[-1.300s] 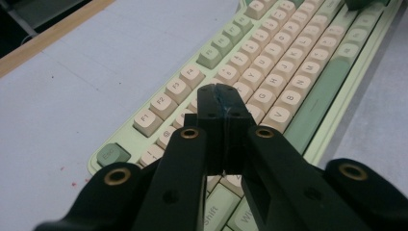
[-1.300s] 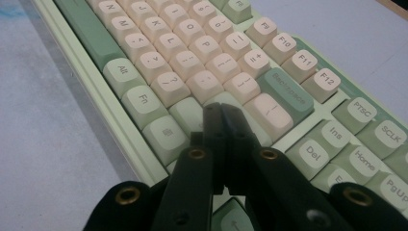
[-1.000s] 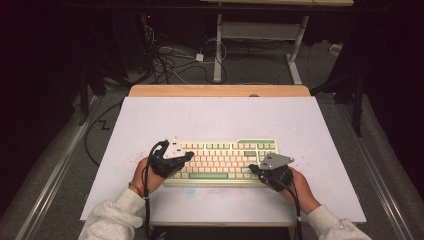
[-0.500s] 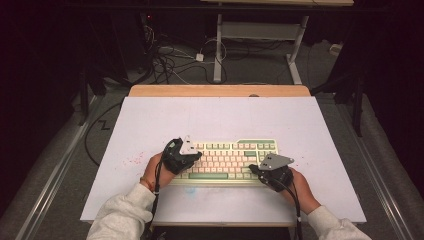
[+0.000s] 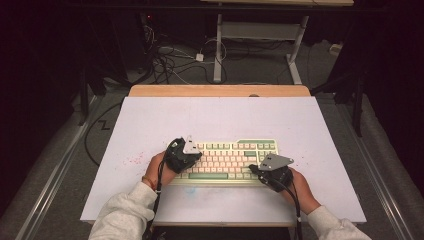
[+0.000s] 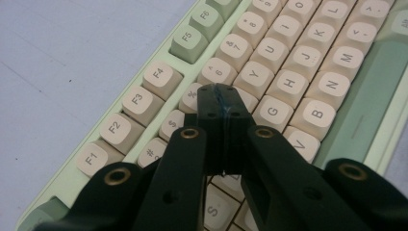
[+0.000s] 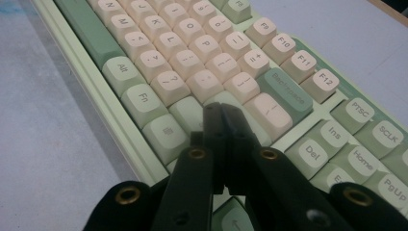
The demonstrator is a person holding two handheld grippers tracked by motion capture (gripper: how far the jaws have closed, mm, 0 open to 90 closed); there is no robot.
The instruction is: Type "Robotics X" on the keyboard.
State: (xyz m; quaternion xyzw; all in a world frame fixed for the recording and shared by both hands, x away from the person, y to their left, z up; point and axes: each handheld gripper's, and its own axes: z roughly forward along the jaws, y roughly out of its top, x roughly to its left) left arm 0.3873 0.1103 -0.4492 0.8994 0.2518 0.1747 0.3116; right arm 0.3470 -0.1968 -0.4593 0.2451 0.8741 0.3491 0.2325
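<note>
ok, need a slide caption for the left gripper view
Left gripper, jaws shut, tips poised over the letter keys of a cream-and-green keyboard on a white table.

Overhead plus close views (shared keyboard (image 5: 227, 159))

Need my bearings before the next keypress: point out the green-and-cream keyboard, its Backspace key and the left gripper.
Green-and-cream keyboard (image 5: 260, 145): high view, green top edge.
Green Backspace key (image 7: 287, 89): right gripper view, keycap top.
Left gripper (image 6: 224, 98): left gripper view, shut tips.

Mint-green keyboard (image 5: 227, 161) with cream keys, pale lavender table (image 5: 220, 117)
</note>
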